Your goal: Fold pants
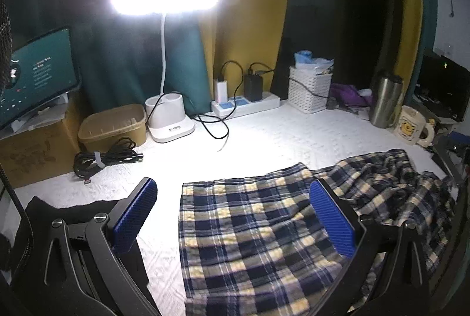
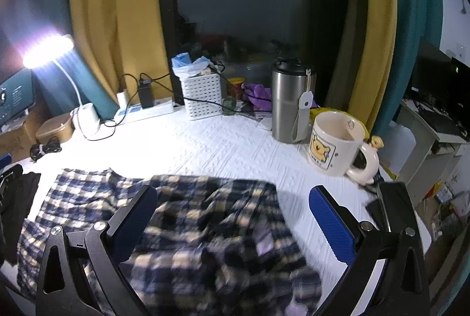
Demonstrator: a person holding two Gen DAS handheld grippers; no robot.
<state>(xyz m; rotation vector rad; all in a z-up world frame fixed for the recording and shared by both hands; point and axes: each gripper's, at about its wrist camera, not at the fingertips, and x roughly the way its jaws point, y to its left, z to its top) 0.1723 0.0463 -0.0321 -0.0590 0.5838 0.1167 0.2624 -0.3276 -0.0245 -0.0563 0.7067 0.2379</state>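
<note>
Item: plaid pants (image 1: 258, 230), navy/cream check, on white quilted table cover (image 1: 279, 137), near front edge. L half flat; R half bunched, wrinkled.
L gripper (image 1: 235, 222): fingers wide apart, empty, over flat end.
R gripper (image 2: 235, 225): fingers wide apart, empty, over crumpled end.
Step (est.): pinch both ends, pull taut to smooth bunching before folding; keep clear of mug (image 2: 337, 145).
</note>
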